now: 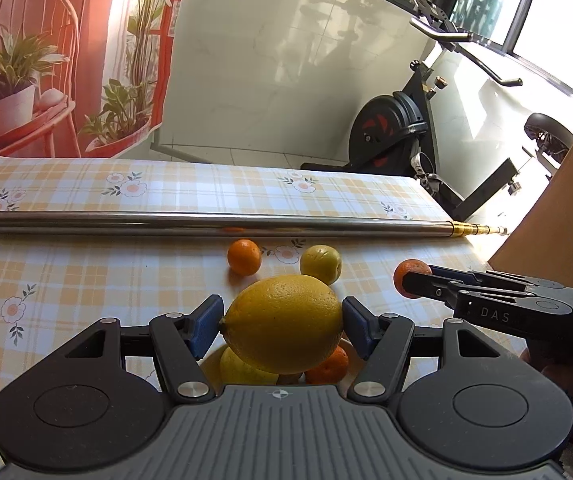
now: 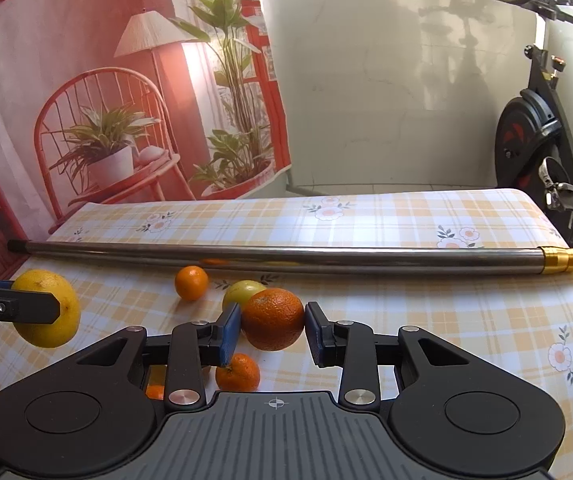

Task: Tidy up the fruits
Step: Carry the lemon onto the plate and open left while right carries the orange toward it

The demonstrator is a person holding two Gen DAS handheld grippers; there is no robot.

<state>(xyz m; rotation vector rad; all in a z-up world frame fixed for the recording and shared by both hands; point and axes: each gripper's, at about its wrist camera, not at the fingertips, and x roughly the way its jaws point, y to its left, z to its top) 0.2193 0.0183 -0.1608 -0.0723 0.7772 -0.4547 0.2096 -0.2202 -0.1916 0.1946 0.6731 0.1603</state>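
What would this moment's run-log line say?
left gripper: shut on lemon | right gripper: shut on orange | both lifted | small orange on table

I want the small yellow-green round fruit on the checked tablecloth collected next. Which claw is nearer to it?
Right, by a little. The right claw, shut on a large orange, sits just before the yellow-green fruit; the left claw, holding a big lemon, is slightly farther.

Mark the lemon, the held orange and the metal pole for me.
lemon (image 1: 282,322), left wrist view, middle of its rind between the gripper pads.
held orange (image 2: 272,318), right wrist view, centre of its front face.
metal pole (image 2: 286,255), right wrist view, mid-length of the steel tube.
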